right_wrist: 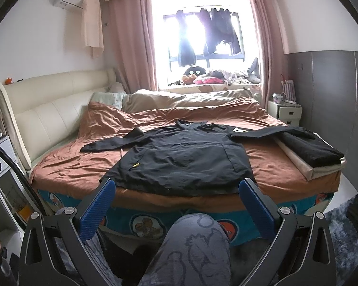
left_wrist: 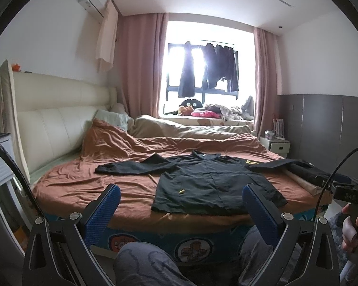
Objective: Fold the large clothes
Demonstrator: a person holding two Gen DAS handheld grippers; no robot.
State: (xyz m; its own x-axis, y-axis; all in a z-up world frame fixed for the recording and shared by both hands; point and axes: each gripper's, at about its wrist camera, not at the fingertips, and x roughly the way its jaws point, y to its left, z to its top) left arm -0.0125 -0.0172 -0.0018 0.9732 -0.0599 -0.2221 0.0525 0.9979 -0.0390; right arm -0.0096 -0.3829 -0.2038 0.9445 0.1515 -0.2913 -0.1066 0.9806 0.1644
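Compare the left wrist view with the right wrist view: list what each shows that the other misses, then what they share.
Only the left wrist view shows the right hand holding the other gripper's handle.

Only the right wrist view shows the whole folded black garment on its beige stack, and the grey rug.

Both show the black jacket spread flat on the rust-coloured bedspread, sleeves out, with an open gripper in front, left and right.

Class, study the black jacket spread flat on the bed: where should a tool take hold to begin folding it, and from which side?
Grip the black jacket at a sleeve cuff, coming from outside inward. Both sleeves lie stretched out sideways, so the left tool suits the left cuff; both tools are open, holding nothing.
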